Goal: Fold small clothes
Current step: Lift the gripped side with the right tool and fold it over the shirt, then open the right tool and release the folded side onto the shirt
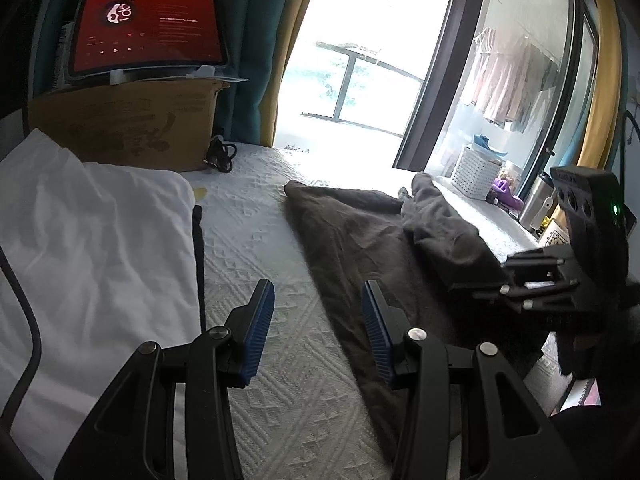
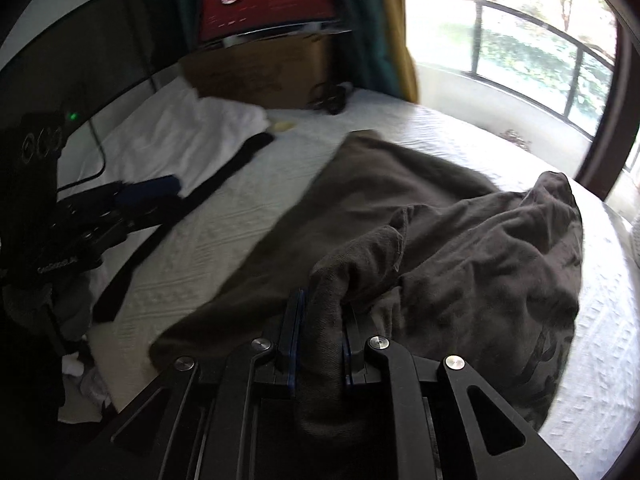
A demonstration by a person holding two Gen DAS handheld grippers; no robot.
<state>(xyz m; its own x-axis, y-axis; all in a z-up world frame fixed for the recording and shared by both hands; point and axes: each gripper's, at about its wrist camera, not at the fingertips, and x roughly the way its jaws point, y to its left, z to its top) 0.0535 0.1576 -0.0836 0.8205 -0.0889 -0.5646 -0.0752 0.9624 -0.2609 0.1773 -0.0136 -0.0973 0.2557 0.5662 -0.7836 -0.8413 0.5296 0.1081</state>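
Bare white bedspread [image 1: 248, 240] between the white folded cloth [image 1: 92, 240] at 9 o'clock and the dark grey garment [image 1: 360, 240] at 2 o'clock. Left claw [image 1: 318, 324] spread wide, holding nothing, just beside the garment's near edge. Right wrist view alone shows the right claw [image 2: 320, 340] pinched on a raised fold of the garment [image 2: 440, 240], with the rest spread toward 1 o'clock. Cardboard box [image 1: 132, 124] and red tablet [image 1: 148, 32] at 11 o'clock, balcony door at 1.
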